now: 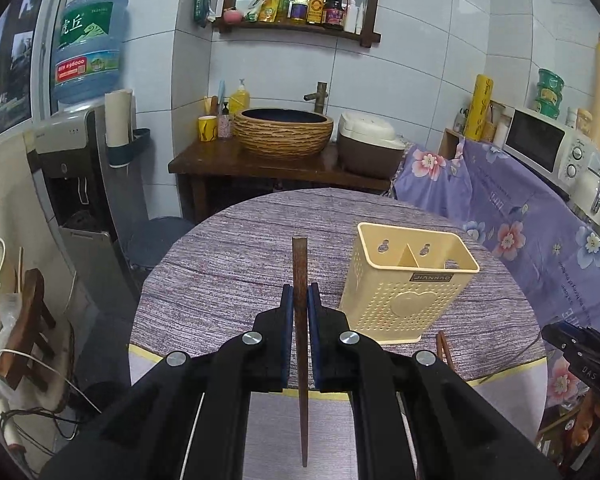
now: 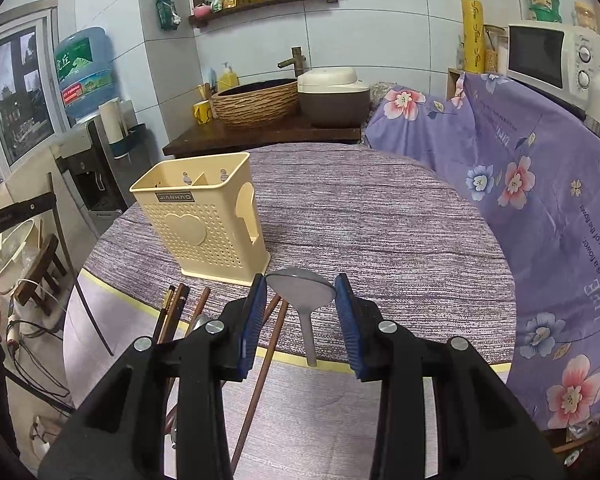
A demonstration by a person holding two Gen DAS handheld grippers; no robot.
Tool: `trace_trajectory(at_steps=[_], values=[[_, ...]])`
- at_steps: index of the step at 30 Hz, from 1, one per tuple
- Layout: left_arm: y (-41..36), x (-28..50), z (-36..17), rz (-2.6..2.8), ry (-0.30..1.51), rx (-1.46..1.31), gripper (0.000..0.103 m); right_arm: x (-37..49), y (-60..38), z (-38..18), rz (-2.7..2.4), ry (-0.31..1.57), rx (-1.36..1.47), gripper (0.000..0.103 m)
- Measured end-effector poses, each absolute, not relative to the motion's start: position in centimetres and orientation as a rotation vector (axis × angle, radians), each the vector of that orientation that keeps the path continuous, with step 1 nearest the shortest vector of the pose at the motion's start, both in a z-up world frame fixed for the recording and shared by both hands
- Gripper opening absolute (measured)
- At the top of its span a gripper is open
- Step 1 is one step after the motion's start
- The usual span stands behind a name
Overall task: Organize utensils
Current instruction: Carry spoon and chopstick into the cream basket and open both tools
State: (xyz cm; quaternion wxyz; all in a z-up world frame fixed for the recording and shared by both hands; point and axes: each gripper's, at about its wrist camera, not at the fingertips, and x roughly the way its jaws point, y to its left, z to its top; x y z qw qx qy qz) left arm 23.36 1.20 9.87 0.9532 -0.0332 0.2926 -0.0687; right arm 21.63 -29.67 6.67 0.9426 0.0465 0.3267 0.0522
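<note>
Several loose chopsticks [image 2: 180,304], beside holder [image 2: 204,224]

Matt wooden chopstick [image 1: 300,280], perforated glossy plastic holder [image 1: 404,280], smooth metal spoon [image 2: 302,286], woven tablecloth [image 2: 380,220].

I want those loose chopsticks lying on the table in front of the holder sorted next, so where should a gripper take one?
Judging by their pose, grip a loose chopstick at mid-shaft, coming from above with the pads across its narrow width. They lie flat, close together, thick ends toward the utensil holder, so take the outermost first.
</note>
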Motion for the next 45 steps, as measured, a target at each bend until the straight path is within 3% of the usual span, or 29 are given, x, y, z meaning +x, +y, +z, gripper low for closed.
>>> trace_trajectory(at_steps=[5, 14, 18, 30, 38, 39, 45], values=[[1.9, 23.3, 12.3, -0.141, 0.547, -0.077, 0.008, 22.1, -29.4, 8.3, 0.132, 0.641, 0.086, 0.036], [1.5, 24.3, 24.3, -0.215, 0.318, -0.179, 0.008, 25.6, -26.8, 20.3, 0.281, 0.417, 0.116, 0.036], [-0.3, 26.5, 26.5, -0.231, 0.268, -0.208, 0.008, 28.6, -24.8, 22.2, 0.318, 0.407, 0.128, 0.036], [-3.2, 32.1, 15.6, -0.239, 0.38, -0.231, 0.008, 32.5, -21.6, 11.8, 0.307, 0.543, 0.055, 0.036], [-3.7, 32.6, 11.2, -0.233, 0.467, -0.183, 0.008, 32.9, -20.7, 8.3, 0.289, 0.575, 0.025, 0.036], [-3.7, 32.7, 10.9, -0.234, 0.478, -0.18, 0.008, 33.1, -20.5, 8.0, 0.287, 0.588, 0.014, 0.017], [-3.9, 32.8, 10.1, -0.226, 0.483, -0.168, 0.008, 33.6, -20.9, 7.0, 0.281, 0.602, 0.049, 0.016]])
